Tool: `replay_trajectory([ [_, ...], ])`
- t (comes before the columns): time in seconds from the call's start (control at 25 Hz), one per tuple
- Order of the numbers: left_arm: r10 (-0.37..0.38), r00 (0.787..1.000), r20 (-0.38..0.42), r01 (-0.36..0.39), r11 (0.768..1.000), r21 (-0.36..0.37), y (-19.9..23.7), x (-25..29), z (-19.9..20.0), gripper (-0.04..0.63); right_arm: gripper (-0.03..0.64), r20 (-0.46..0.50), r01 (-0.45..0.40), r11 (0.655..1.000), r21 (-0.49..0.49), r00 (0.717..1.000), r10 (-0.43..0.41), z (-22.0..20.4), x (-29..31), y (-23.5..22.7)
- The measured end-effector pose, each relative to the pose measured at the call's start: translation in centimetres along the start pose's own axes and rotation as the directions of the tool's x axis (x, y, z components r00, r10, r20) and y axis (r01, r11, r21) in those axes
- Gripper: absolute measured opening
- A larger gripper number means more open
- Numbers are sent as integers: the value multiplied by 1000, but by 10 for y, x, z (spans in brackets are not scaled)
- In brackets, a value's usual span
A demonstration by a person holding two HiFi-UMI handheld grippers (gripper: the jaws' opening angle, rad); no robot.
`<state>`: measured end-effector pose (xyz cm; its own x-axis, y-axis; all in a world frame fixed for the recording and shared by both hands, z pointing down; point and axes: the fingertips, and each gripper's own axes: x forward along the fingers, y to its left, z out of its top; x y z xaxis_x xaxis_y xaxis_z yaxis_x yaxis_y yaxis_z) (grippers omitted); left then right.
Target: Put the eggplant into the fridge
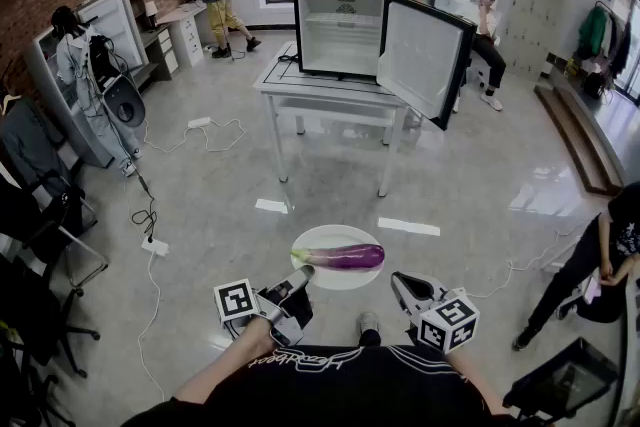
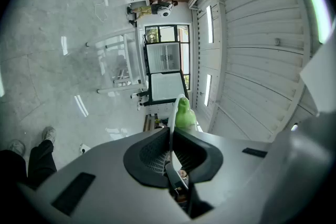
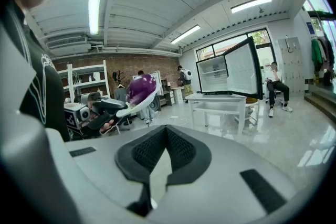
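Note:
A purple eggplant [image 1: 345, 257] with a green stem lies on a white plate [image 1: 307, 239], held out level above the floor in front of me. My left gripper [image 1: 300, 277] is shut on the plate's near left rim. In the left gripper view the plate [image 2: 174, 112] runs edge-on between the pads, with the eggplant's green end [image 2: 185, 115] just beyond. My right gripper [image 1: 400, 282] hangs apart to the right of the plate, shut and holding nothing. The right gripper view shows the eggplant [image 3: 137, 87] on the plate [image 3: 137, 103] at left. The black fridge [image 1: 340, 30] stands on a white table [image 1: 320, 90], its door [image 1: 422, 55] swung open.
White cables and a power strip [image 1: 155, 246] lie on the floor to the left. Shelving [image 1: 100, 65] and a black chair [image 1: 40, 255] line the left side. A person [image 1: 590, 260] crouches at right, and others sit or stand behind the fridge.

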<state>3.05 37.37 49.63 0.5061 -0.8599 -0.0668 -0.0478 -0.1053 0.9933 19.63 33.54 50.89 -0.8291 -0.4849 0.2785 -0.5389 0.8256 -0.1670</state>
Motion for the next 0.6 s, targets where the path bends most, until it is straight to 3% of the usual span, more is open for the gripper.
replay_trajectory([
  [0.6,-12,1000,13,12,1000,-9,-4,-18,-15,25,6,2,-28,1000,1,1000,28,1,-10,20],
])
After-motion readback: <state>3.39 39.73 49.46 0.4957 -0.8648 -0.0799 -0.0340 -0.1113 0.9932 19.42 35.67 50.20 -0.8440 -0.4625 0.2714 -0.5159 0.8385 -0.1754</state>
